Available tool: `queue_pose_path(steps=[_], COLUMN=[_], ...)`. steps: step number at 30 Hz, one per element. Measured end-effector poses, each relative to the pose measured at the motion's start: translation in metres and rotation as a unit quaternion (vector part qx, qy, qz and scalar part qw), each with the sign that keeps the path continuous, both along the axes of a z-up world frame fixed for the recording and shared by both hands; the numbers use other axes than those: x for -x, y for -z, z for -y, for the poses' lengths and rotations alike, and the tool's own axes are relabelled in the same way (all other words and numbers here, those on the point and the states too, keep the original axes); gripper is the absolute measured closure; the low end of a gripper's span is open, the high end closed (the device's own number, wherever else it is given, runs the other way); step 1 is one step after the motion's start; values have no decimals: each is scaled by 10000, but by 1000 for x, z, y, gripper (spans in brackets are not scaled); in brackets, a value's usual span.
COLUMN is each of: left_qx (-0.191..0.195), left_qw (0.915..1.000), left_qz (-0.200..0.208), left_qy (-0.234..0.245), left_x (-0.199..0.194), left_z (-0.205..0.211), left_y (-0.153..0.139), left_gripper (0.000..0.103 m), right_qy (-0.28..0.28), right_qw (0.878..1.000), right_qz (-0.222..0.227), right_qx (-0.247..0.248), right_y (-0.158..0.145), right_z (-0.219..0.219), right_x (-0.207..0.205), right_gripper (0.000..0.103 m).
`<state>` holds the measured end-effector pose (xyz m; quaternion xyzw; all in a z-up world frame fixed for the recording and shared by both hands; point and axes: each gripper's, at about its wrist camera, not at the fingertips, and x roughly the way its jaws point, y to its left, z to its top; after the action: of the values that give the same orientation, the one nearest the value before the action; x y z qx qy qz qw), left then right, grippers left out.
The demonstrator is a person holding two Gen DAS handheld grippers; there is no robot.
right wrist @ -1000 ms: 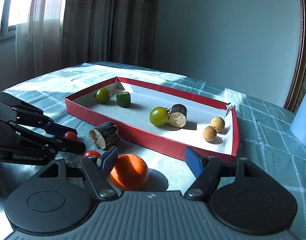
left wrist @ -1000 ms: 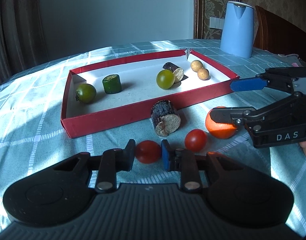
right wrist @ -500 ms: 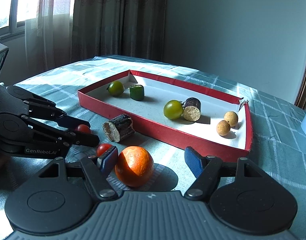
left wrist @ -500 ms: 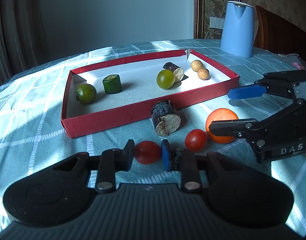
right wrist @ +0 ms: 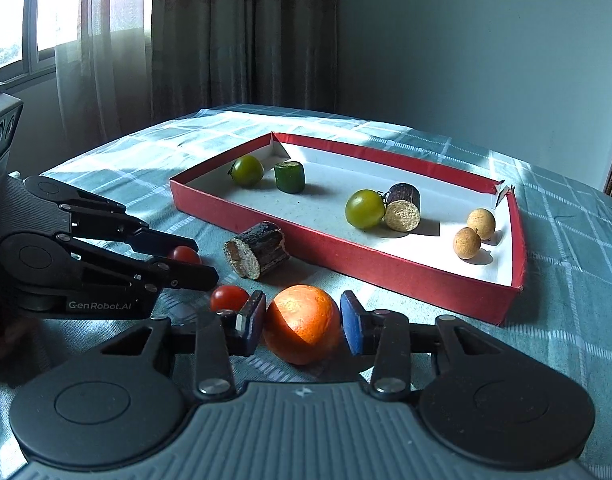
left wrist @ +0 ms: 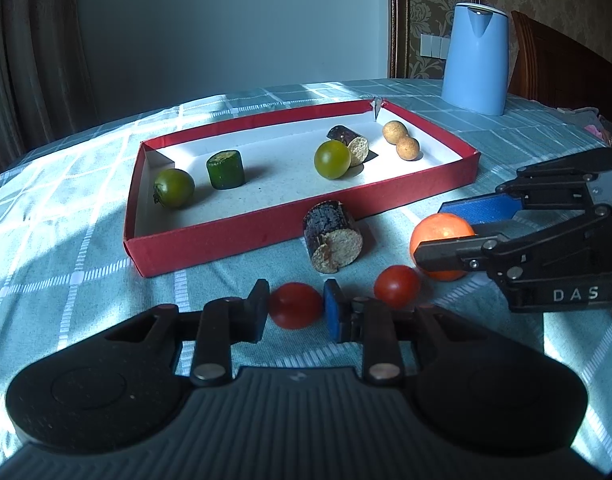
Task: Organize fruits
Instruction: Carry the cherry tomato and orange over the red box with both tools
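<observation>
the left gripper [left wrist: 295, 306] has its fingers pressed on a red cherry tomato [left wrist: 295, 305] on the tablecloth [left wrist: 65, 248]; the right gripper [right wrist: 301, 324] pinches the orange [right wrist: 302, 323]. a second tomato [left wrist: 396, 285] and a dark cut stub [left wrist: 333, 236] lie between them and the red tray [left wrist: 225, 240]. only the left view shows the blue kettle [left wrist: 476, 58]; only the right shows the window [right wrist: 9, 12].

Glossy cherry tomato [left wrist: 295, 305], woven checked tablecloth [left wrist: 65, 248], matt cardboard tray [left wrist: 233, 236].
</observation>
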<state>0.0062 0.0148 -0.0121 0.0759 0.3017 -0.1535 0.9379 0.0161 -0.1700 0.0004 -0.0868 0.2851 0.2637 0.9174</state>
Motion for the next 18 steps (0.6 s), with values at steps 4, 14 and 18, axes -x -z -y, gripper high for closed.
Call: queue_pose_path(steps=[4, 14, 18], left_qx=[-15, 15, -1], left_qw=[10000, 9994, 9994], left_qz=[62, 297, 271], left_qy=[-43, -151, -201], left_x=[2, 9, 7], left_z=[0, -2, -2], left_y=[-1, -5, -5], left_gripper=[78, 78, 78], right_qy=[239, 466, 557], right_qw=[9993, 9970, 9952], right_qz=[261, 612, 800], right_qx=[110, 114, 122], right_y=[-1, -6, -9], right_z=[1, 5, 5], right_x=[2, 5, 7], right_gripper=[64, 64, 64])
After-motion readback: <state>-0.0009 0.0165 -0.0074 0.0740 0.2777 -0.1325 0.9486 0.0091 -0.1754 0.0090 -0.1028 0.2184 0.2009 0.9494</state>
